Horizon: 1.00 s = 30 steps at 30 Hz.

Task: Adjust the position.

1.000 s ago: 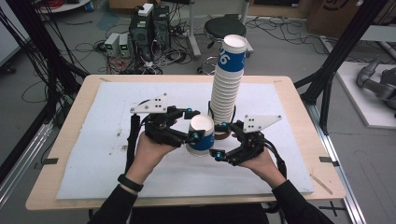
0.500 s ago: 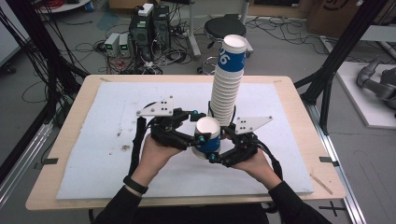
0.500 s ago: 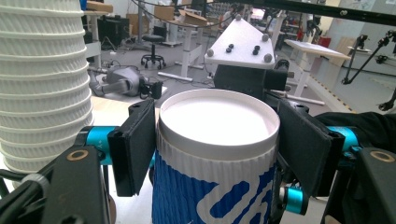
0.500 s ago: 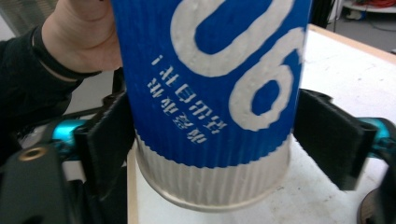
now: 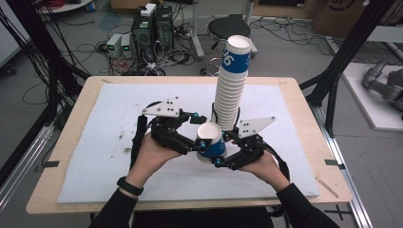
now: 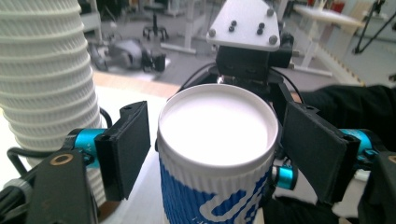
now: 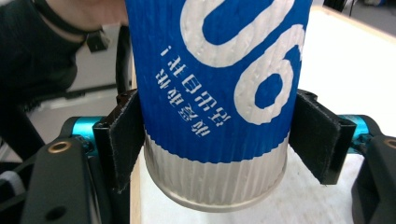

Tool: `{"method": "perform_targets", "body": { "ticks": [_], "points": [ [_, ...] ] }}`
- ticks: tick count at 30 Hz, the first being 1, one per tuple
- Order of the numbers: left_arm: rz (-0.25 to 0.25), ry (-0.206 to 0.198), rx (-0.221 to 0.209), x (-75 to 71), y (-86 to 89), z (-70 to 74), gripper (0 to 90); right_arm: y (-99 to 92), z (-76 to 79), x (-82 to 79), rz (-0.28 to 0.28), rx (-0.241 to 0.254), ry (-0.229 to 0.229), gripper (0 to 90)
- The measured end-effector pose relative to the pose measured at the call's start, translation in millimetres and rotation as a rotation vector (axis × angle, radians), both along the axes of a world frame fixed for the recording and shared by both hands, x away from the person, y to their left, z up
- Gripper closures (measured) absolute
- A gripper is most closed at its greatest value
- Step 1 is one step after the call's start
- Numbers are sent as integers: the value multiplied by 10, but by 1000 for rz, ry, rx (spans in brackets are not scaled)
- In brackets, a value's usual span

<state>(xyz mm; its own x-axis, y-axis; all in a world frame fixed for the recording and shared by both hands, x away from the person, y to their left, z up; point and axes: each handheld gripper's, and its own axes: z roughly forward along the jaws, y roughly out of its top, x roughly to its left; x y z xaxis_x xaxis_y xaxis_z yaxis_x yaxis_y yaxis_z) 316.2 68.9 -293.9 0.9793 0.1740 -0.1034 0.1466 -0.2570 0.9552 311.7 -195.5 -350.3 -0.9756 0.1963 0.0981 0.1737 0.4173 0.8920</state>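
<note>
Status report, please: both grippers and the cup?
Right gripper closing, pads on the blue cup. Left gripper opening, jaws clear of the cup rim. Cup stack close behind.

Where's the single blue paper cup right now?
In the high view, the single blue cup sits near the table's middle between the left tongs and right tongs, just in front of the tall cup stack.

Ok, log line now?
left gripper: jaws just opened, flanking cup rim | right gripper: jaws just closed on cup base | cup stack: upright behind
</note>
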Motion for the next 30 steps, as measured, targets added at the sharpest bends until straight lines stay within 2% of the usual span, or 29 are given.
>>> {"method": "perform_targets", "body": {
  "ticks": [2, 6, 9, 11, 15, 18, 23, 25, 26, 30],
  "points": [
    [-18, 5, 38, -1, -4, 13, 228, 26, 0, -13, 8, -44, -4, 246],
    [-37, 11, 155, -14, -52, 10, 228, 62, 3, -26, 27, -82, -15, 248],
    [-56, 20, 200, -19, -99, -15, 237, 79, -7, -27, 36, -109, -13, 247],
    [-60, 17, 232, -16, -118, -38, 277, 87, -6, -35, 43, -116, -19, 247],
    [-67, 23, 216, 2, -103, -43, 288, 88, 3, -41, 42, -119, -21, 215],
    [-73, 26, 168, 20, -60, -45, 288, 74, 15, -39, 37, -91, -11, 199],
    [-66, 41, 44, 57, 37, -54, 291, -7, 68, -21, 4, 12, 17, 198],
    [-62, 36, 0, 57, 72, -44, 292, -38, 85, -22, -4, 45, 18, 187],
    [-63, 33, -14, 58, 78, -40, 292, -55, 96, -19, -9, 71, 9, 187],
    [-60, 33, -56, 61, 99, -38, 293, -86, 119, -31, -16, 115, 21, 187]
  ]
}}
